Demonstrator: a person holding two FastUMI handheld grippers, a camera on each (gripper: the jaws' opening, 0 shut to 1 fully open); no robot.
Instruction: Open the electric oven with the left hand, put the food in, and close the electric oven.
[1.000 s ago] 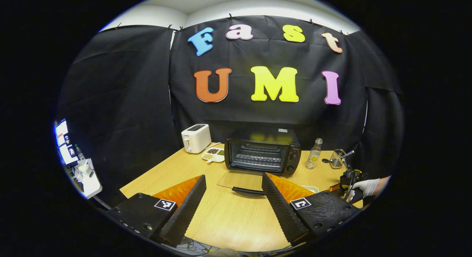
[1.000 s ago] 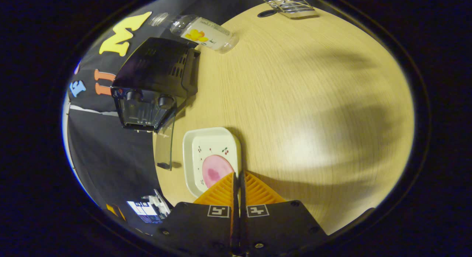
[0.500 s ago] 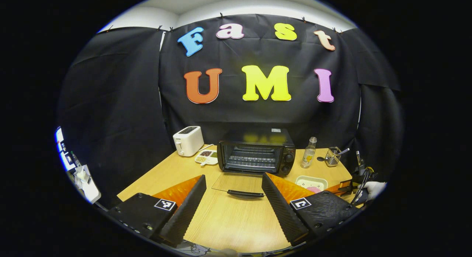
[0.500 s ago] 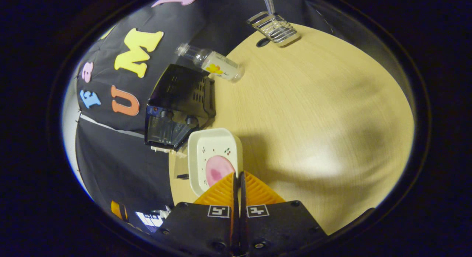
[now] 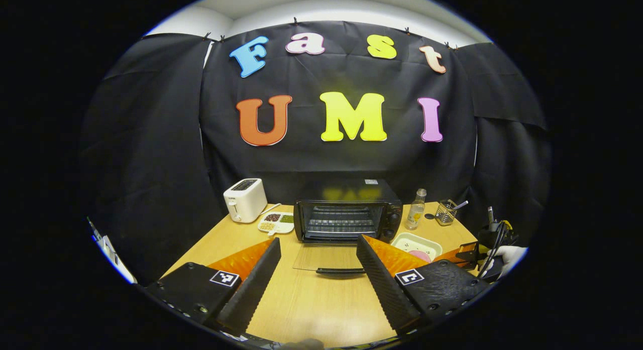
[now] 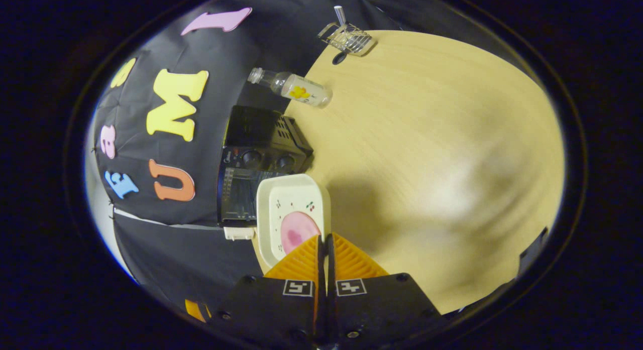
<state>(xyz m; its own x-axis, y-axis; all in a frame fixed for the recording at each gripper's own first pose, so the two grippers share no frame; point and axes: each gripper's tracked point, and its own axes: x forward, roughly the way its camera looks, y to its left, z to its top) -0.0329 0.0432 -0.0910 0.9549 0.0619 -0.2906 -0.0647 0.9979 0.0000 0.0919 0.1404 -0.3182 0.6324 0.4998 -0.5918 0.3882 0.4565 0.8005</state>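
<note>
The oven (image 5: 348, 214) stands at the back of the table (image 5: 311, 305) with its glass door (image 5: 326, 257) folded down flat onto the wood, the handle toward the camera and the wire rack inside in plain sight. The left gripper (image 5: 317, 269) hangs in front of that door, well short of it, its two fingers spread wide with nothing between them. To the right of the oven, in the left gripper view, the white dish (image 5: 417, 244) with the pink food (image 5: 420, 253) sits just above the table, held at its near edge by the right gripper (image 5: 464, 254), behind which a gloved hand (image 5: 507, 254) shows. In the right gripper view the right gripper's fingers are pressed together on the dish (image 6: 291, 214) rim — the pink food (image 6: 296, 229) lies just past the tips, and the dish's far end overlaps the oven's (image 6: 261, 159) front below its two knobs. A toaster (image 5: 244, 199) and a small divided plate (image 5: 276, 222) stand left of the oven; a bottle (image 5: 415, 215) and a wire holder (image 5: 446, 213) stand to its right — both also seen in the right gripper view, near the table's far edge.
</note>
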